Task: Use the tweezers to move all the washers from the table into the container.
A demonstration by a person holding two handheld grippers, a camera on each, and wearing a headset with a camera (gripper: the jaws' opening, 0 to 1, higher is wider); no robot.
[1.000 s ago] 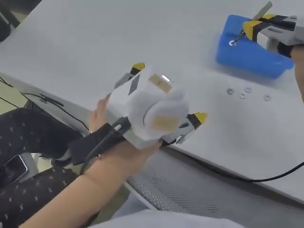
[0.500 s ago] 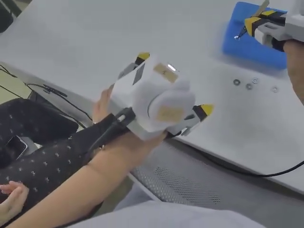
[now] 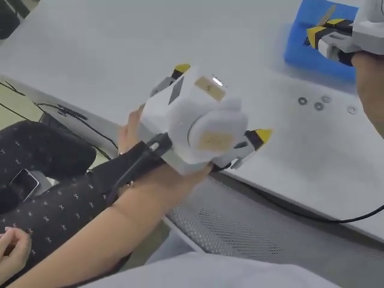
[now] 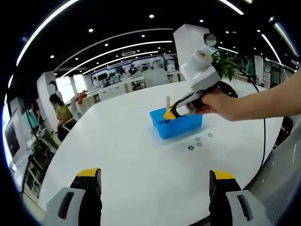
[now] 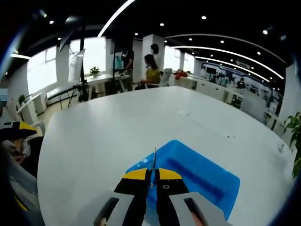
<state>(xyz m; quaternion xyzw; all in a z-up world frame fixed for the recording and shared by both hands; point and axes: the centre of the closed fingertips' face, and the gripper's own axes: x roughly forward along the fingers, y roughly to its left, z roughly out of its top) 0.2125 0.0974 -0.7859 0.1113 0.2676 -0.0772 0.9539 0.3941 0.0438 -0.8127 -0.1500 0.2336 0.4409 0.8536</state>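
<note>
Four small silver washers [image 3: 318, 106] beside blue container [image 3: 299, 55]; right gripper [image 5: 152, 175] pinching tweezers [image 5: 154, 161]; left gripper [image 4: 155, 173] spread

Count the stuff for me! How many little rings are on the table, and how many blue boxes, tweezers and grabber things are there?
washers lying on the table: 4
blue container: 1
tweezers: 1
grippers: 2, the left gripper and the right gripper
Total: 8 things

washers [image 3: 318, 105] on table [image 3: 108, 66], beside container [image 3: 318, 48]
</note>
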